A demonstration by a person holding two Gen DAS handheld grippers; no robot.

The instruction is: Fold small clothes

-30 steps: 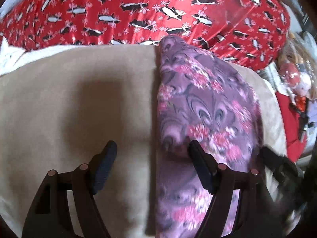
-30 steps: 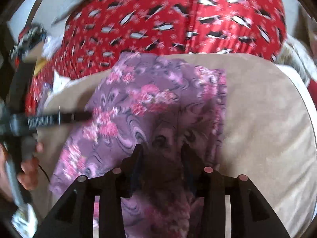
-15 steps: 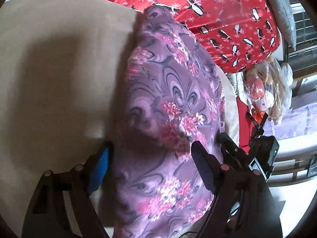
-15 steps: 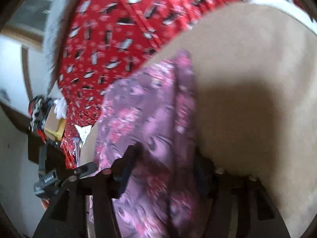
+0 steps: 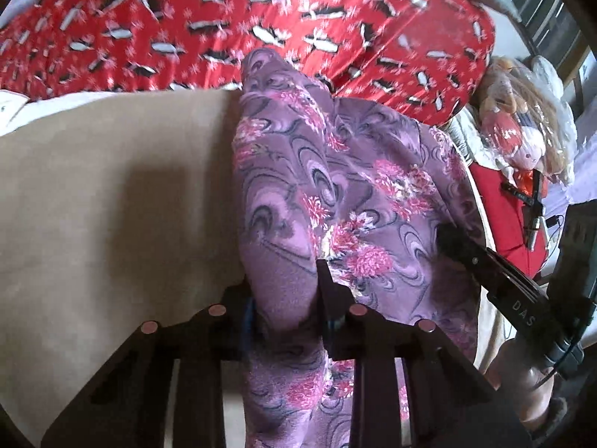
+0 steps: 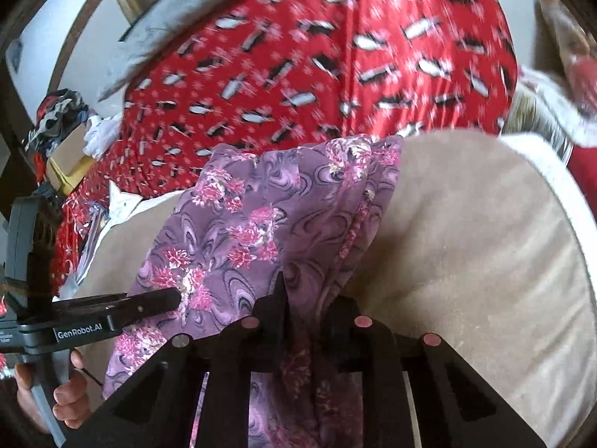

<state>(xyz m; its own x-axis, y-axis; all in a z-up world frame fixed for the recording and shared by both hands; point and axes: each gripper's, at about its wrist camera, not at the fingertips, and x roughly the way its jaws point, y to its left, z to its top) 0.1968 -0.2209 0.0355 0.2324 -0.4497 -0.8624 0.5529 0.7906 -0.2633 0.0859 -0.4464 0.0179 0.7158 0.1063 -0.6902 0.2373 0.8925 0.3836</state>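
Observation:
A purple garment with pink flowers (image 5: 354,186) lies in a long band on a beige cushion (image 5: 112,186). My left gripper (image 5: 285,298) has a raised fold of the garment's left edge between its pads, and its jaws are closing on it. In the right wrist view the same garment (image 6: 231,224) runs up the cushion (image 6: 466,242). My right gripper (image 6: 308,302) pinches a bunched fold at the garment's right edge, its jaws closing too. Each gripper also shows in the other's view, at the garment's opposite edge.
A red penguin-print blanket (image 5: 261,18) covers the surface beyond the cushion. A doll in clear plastic (image 5: 522,130) lies at the right. A cardboard box with clutter (image 6: 67,156) sits at the far left. A person's hand (image 6: 67,392) holds the left gripper's handle.
Both grippers' jaws stood wide around the garment's edges half a second ago; now each is drawn in on a fold. The gripped edges have lifted and bunched.

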